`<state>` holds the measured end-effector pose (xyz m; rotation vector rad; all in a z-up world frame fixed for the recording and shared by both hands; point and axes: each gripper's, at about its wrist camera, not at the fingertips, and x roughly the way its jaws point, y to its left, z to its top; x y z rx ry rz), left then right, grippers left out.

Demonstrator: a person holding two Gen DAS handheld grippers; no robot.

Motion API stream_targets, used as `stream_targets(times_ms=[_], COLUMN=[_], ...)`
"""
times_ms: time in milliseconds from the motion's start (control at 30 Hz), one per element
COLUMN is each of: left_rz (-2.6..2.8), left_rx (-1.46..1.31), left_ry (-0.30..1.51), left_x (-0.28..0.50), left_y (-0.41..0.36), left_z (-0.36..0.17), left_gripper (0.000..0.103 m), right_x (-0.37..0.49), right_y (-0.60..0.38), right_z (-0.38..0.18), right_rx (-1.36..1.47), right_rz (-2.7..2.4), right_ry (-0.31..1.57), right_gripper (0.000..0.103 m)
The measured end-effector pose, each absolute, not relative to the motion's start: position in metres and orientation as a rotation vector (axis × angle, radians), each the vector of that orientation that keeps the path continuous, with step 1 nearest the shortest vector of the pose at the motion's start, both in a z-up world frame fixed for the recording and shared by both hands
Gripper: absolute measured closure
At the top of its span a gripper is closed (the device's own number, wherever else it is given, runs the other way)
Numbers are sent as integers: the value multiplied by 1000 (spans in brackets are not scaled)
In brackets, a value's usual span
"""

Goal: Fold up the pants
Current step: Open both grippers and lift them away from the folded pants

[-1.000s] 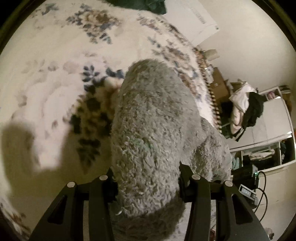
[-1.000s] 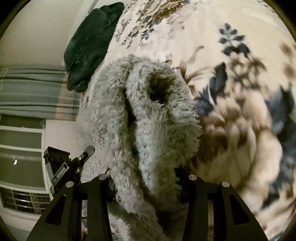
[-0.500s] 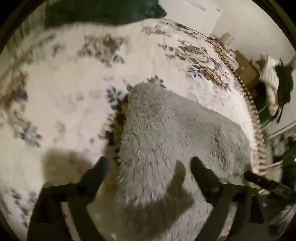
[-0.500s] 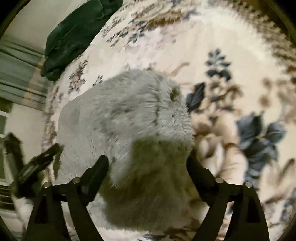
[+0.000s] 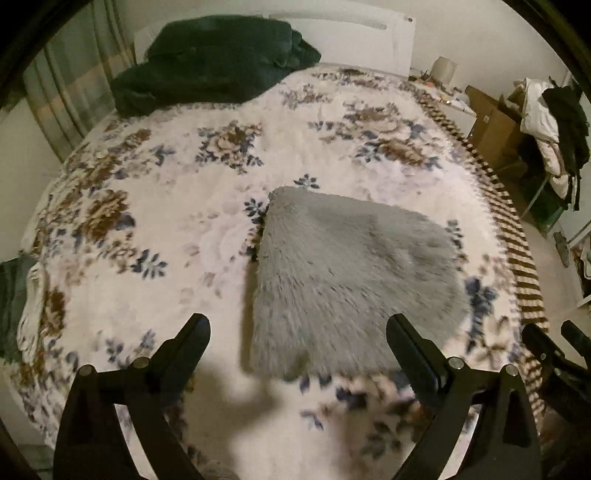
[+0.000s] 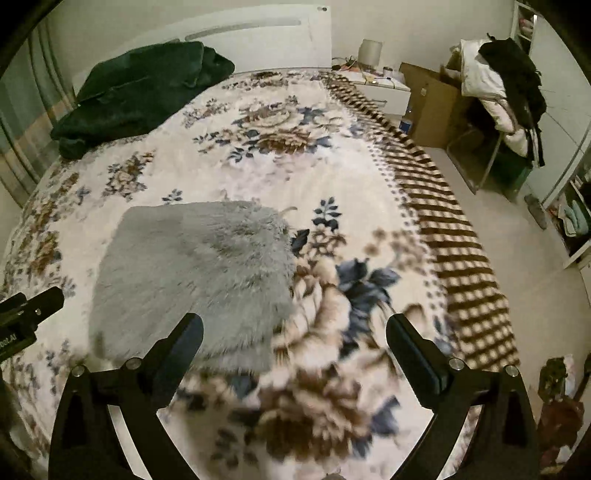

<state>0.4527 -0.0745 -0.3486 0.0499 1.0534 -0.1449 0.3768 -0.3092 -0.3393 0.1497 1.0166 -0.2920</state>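
Note:
The fluffy grey pants [image 5: 351, 284] lie folded into a flat, roughly square bundle on the floral bedspread [image 5: 177, 206]. They also show in the right wrist view [image 6: 195, 280], left of centre. My left gripper [image 5: 298, 326] is open and empty, held above the near edge of the pants. My right gripper [image 6: 294, 326] is open and empty, above the pants' right near corner. The right gripper's tip [image 5: 554, 350] shows at the right edge of the left wrist view. The left gripper [image 6: 26, 317] shows at the left edge of the right wrist view.
A dark green blanket [image 5: 210, 62] lies heaped at the head of the bed by the white headboard [image 6: 258, 33]. The bedspread's brown checked border [image 6: 454, 236] runs along the right edge. Beyond it are a nightstand [image 6: 380, 92], cardboard box [image 6: 432, 103] and clothes-piled chair [image 6: 506, 96].
Both grippers were shut on the grey pants a second ago. They have let go, opened wide and pulled back and up, leaving the pants lying folded on the bed.

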Motion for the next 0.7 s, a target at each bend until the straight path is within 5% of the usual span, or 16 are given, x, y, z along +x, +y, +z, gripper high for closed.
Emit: stream_targets(times_ms=[700], left_rz=[-102], left_rx=[7], left_ry=[825], left_x=[221], left_y=[-90], left_z=[-93], left_gripper=[6], right_x=[111], right_y=[-285], right_z=[-11], right_rx=[82], right_rz=[-235], right_ry=[765], right_gripper=[2])
